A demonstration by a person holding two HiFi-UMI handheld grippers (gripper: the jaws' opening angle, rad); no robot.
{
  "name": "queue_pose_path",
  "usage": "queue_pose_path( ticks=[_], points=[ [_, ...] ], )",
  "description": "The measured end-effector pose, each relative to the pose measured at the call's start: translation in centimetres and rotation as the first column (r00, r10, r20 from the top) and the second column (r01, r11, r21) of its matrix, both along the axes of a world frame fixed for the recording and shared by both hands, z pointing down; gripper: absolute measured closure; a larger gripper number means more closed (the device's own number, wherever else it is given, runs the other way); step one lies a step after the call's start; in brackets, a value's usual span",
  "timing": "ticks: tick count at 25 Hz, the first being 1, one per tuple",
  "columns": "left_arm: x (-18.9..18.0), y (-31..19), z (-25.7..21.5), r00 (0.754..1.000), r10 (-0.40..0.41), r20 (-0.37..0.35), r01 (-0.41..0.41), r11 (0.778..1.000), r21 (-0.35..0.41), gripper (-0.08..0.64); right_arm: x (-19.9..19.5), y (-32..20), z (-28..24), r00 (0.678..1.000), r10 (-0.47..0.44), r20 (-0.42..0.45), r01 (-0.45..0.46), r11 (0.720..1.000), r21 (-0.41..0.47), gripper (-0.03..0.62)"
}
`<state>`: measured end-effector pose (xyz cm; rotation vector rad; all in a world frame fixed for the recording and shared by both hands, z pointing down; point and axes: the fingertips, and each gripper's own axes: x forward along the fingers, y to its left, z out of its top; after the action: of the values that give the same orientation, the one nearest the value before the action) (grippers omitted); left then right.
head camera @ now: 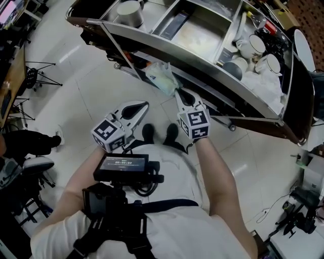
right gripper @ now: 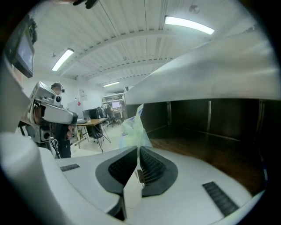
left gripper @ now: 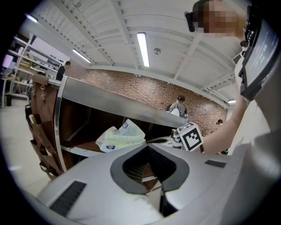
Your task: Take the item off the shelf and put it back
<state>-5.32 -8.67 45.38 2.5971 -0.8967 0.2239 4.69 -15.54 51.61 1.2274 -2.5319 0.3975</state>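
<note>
1 plastic bag (head camera: 161, 77) tight betw r gripper (head camera: 178, 92) jaws; l gripper (head camera: 145, 105) jaws together, empty

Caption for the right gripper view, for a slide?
Right tool shut on a bag in front of the shelf.

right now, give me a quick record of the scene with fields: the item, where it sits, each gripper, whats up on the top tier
item: pale green and white plastic packet
item place: at the open front edge of the lower shelf
right gripper: jaws closed on the packet's near edge
left gripper: jaws together, nothing between them, held clear of the shelf beside the right one
top tier: white cups and a metal pot
task stage: packet gripped at the shelf edge; can't tell if it is coming off or going back
</note>
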Motion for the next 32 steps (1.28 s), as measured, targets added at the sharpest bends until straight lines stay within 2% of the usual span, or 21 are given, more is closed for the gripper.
queue_pose_path(
  ticks=[9, 12, 24, 32],
  points=[
    [-1.4, -0.7, -1.9, 0.999, -0.029, 0.023, 0.028, 0.999, 0.027, 0.549, -2.1, 2.8, -7.1, 0.993, -0.113, 0.043, 0.108, 0.989, 0.096, 0.566],
    [-1.7, -1.1, -3.1, 0.999, -0.041, 0.01, 0.04, 0.998, 0.045, 0.549, -2.6, 3.3, -9.4, 0.988, -0.143, 0.048, 0.136, 0.982, 0.13, 0.566],
    [-1.6, -2.5, -8.2, 1.0, -0.007, -0.009, 0.008, 0.986, 0.164, 0.549, -4.0, 2.8, -16.4, 0.975, -0.197, 0.103, 0.164, 0.95, 0.268, 0.566],
    [-1.1, -2.5, -10.9, 0.999, 0.025, -0.028, -0.02, 0.985, 0.172, 0.549, -4.2, 2.9, -17.5, 0.975, -0.19, 0.119, 0.15, 0.948, 0.282, 0.566]
  ],
)
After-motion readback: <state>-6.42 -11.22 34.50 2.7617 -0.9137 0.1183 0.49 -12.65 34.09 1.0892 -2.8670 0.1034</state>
